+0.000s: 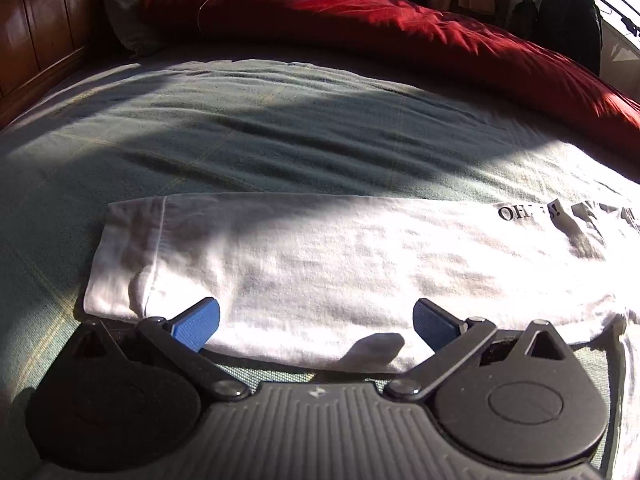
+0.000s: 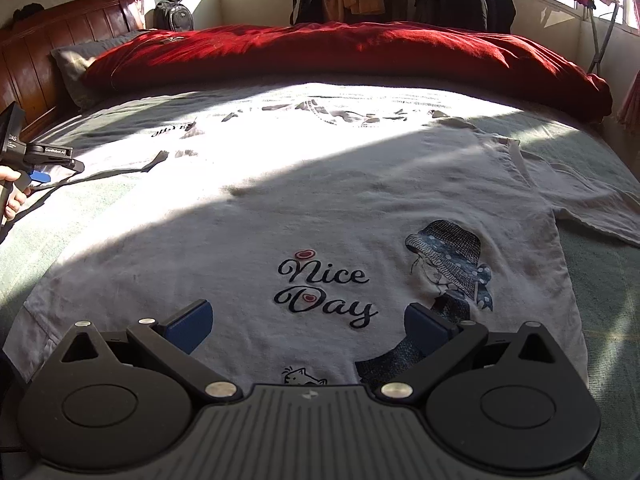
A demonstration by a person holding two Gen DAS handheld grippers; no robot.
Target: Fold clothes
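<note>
Both grippers hang with blue pads spread wide and nothing between them. Left gripper (image 1: 316, 322) hovers at the near edge of a white T-shirt (image 1: 320, 264), over the end where a sleeve seam (image 1: 158, 248) shows just ahead and to its left. Right gripper (image 2: 306, 326) hovers low over the printed chest of the same T-shirt (image 2: 280, 208), so that the "Nice Day" lettering (image 2: 324, 288) sits between and just beyond its pads and the hatted figure print (image 2: 452, 264) lies ahead on its right.

From the right wrist view the garment lies flat and front-up, spread across the bed, with one sleeve (image 2: 592, 216) extended to the far right and the neckline (image 2: 520, 164) ahead of it. A second pale printed garment (image 2: 280, 116) appears to lie beyond it; where one ends and the other begins cannot be told in the glare. Such a spread layout presumably exposes hems and sleeves for a first fold, and the released pads suggest that no edge has yet been grasped.

Outward, a green bedspread (image 1: 240, 132) carries the clothing. A red duvet (image 2: 340, 56) is bunched far ahead of both grippers, probably pushed back to free the working surface, with a grey pillow (image 2: 68, 64) and wooden headboard (image 2: 60, 36) far left.
</note>
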